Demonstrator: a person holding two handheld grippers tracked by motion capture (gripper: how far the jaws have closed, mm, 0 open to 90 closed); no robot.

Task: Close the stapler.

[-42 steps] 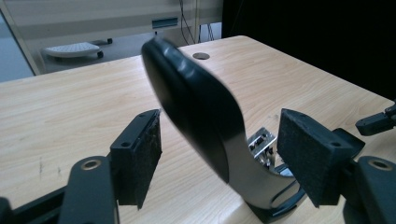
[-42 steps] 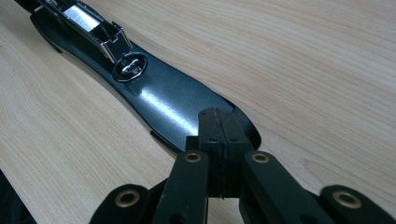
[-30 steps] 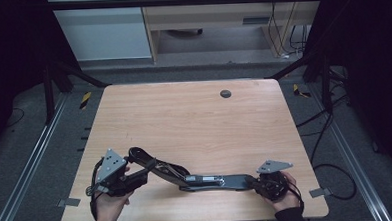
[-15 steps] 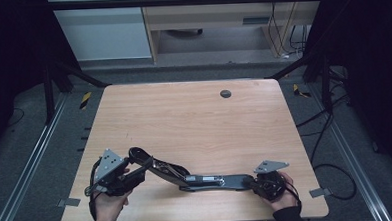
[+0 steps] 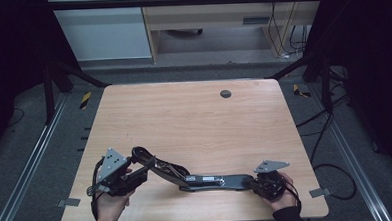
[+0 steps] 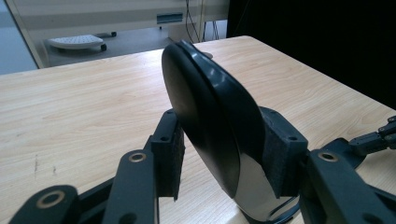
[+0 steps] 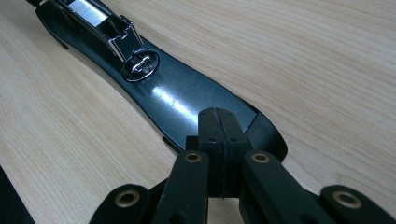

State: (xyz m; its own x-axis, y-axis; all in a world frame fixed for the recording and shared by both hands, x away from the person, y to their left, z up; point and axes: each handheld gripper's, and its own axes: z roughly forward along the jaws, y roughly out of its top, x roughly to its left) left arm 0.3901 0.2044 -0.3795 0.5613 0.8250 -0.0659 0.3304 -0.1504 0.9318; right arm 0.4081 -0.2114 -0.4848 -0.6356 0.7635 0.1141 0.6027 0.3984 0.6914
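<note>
High view: a long black stapler [image 5: 207, 180], apparently swung open, lies along the tabletop's [image 5: 194, 115] near edge, left claw [image 5: 137, 175] pinching its raised handle, having just closed, right claw [image 5: 255, 184] pressed together over its base end

No legible text, label, brand, number or sign appears on any surface. The long black glossy stapler [image 5: 207, 180] between the tongs carries no readable marking, nor does the pale wooden table [image 5: 194, 120].
</note>
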